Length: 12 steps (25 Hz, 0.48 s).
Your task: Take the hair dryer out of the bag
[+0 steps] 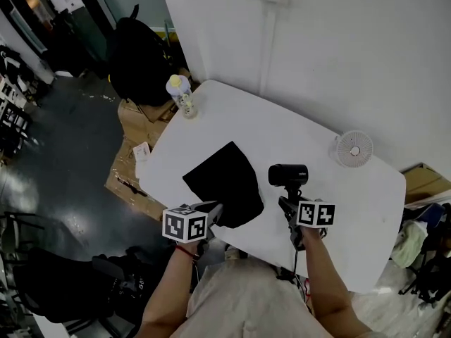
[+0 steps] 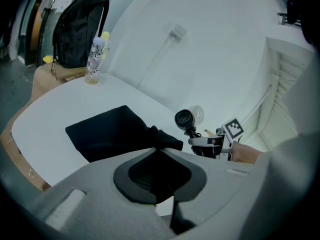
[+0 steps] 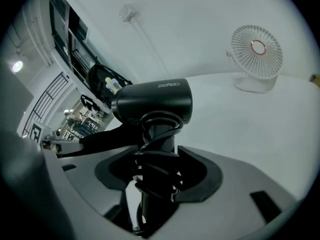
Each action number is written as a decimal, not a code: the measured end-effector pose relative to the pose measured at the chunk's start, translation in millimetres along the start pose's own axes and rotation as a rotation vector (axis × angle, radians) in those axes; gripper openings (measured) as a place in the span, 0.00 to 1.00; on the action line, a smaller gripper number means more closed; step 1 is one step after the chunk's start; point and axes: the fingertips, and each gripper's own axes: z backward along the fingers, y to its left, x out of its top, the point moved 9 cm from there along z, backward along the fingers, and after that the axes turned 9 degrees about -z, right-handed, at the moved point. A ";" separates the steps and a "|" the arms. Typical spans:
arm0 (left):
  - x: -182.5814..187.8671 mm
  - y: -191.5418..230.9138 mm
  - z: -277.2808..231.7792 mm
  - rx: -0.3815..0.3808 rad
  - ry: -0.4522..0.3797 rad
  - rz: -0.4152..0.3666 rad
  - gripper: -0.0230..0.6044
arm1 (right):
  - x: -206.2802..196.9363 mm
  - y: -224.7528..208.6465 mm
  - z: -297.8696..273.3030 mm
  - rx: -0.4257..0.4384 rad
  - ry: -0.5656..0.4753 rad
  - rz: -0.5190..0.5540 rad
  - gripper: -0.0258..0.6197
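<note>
A black hair dryer (image 1: pixel 287 174) is outside the bag, its barrel level and its cord wound round the handle. My right gripper (image 1: pixel 287 206) is shut on that handle (image 3: pixel 156 169), just right of the bag. The black cloth bag (image 1: pixel 225 182) lies flat and slack on the white table (image 1: pixel 352 217). My left gripper (image 1: pixel 215 213) is shut on the bag's near corner (image 2: pixel 162 141). In the left gripper view the dryer (image 2: pixel 184 119) faces the camera beyond the bag (image 2: pixel 107 131). Whether the dryer touches the table is hidden.
A small white fan (image 1: pixel 352 148) stands at the table's far right, a drink bottle (image 1: pixel 182 96) at its far left corner. A black backpack (image 1: pixel 137 58) and cardboard boxes (image 1: pixel 134 150) are on the floor to the left. A wall runs behind the table.
</note>
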 end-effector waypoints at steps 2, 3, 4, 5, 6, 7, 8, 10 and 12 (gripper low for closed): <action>-1.8 0.3 -1.1 -0.003 0.005 0.004 0.07 | -1.9 -7.8 -7.7 -0.046 0.004 -0.002 0.43; -2.8 0.3 -1.7 -0.004 0.008 0.006 0.07 | -2.5 -10.7 -11.2 -0.068 0.006 0.003 0.43; -3.5 0.2 -2.3 -0.006 0.012 0.008 0.07 | -3.2 -13.2 -14.3 -0.087 0.009 0.007 0.43; -4.2 -0.2 -2.7 -0.007 0.016 0.008 0.07 | -4.1 -15.3 -17.1 -0.104 0.011 0.008 0.43; -4.7 -0.8 -3.2 -0.008 0.019 0.009 0.07 | -5.2 -17.1 -19.8 -0.120 0.013 0.008 0.43; -5.2 -1.4 -3.9 -0.009 0.022 0.009 0.07 | -6.2 -18.6 -22.2 -0.135 0.015 0.010 0.43; -5.4 -2.1 -5.1 -0.010 0.025 0.010 0.07 | -6.9 -19.9 -24.5 -0.150 0.018 0.014 0.43; -5.0 -3.0 -7.7 -0.014 0.029 0.008 0.07 | -7.7 -21.5 -28.4 -0.175 0.027 0.028 0.43; -4.2 -3.1 -9.2 -0.015 0.031 0.007 0.07 | -8.5 -21.3 -31.7 -0.193 0.035 0.040 0.43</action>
